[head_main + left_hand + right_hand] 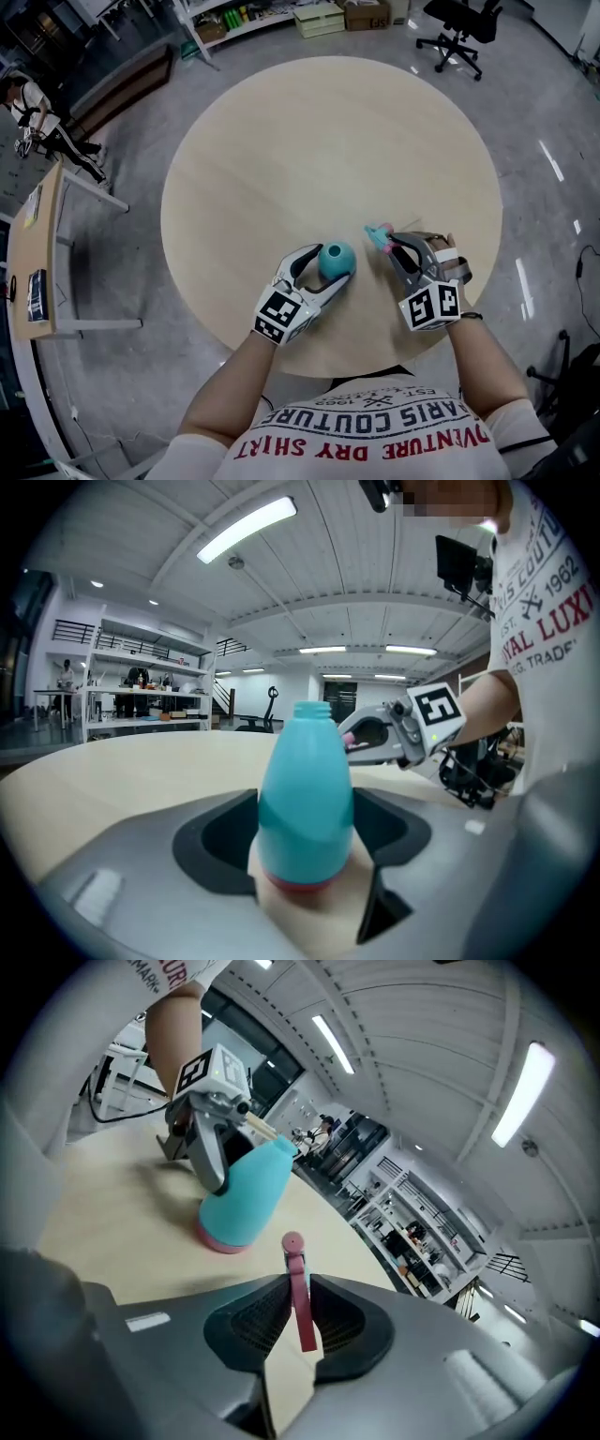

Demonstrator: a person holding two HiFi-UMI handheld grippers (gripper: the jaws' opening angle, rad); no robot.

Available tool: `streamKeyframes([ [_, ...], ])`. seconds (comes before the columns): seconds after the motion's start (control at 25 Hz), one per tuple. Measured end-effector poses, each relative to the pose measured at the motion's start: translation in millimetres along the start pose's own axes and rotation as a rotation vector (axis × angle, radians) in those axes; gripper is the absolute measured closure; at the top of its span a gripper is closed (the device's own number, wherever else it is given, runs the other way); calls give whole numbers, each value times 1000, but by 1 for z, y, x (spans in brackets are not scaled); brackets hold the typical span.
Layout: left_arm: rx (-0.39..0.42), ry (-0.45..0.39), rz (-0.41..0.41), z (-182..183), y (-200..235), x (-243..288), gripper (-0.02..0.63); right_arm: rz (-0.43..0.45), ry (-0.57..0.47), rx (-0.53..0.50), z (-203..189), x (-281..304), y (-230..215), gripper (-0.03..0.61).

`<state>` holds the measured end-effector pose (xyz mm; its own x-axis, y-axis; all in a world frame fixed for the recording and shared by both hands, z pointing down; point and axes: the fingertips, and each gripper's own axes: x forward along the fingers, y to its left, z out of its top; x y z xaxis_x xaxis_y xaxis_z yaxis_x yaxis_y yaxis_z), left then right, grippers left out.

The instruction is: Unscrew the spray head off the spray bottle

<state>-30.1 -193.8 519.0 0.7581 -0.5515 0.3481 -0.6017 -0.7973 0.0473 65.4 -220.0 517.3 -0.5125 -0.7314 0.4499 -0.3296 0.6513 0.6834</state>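
A teal spray bottle (336, 259) with a pink base stands upright on the round wooden table (281, 141), near its front edge. Its neck is bare and open at the top (312, 709). My left gripper (328, 268) is shut on the bottle's body, one jaw on each side. The detached spray head (378, 236), teal and pink, is to the right of the bottle, low over the table. My right gripper (393, 244) is shut on it, and a thin pink part of it (300, 1297) stands pinched between the jaws. The two grippers are a short way apart.
Most of the table top beyond the grippers is bare wood. A black office chair (459, 33) and low shelves stand behind the table. A narrow desk (37, 244) is at the left, with a person (33, 112) beyond it.
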Motion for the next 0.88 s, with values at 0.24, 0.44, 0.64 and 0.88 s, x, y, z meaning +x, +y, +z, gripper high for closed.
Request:
streamKeyframes([
  [0.24,-2,-7,-6,0,-3,4,299,81,50,59,-24,17,29,499],
  [0.44,0,-5,-8,-1,-3,5,298,170,63,179,-35,20,45,434],
  [0.64,-4,-14,-12,-2,-4,3,299,247,48,280,-30,18,51,347],
  [0.88,-19,-39,-3,8,-6,-5,224,270,14,380,-21,3,45,250],
])
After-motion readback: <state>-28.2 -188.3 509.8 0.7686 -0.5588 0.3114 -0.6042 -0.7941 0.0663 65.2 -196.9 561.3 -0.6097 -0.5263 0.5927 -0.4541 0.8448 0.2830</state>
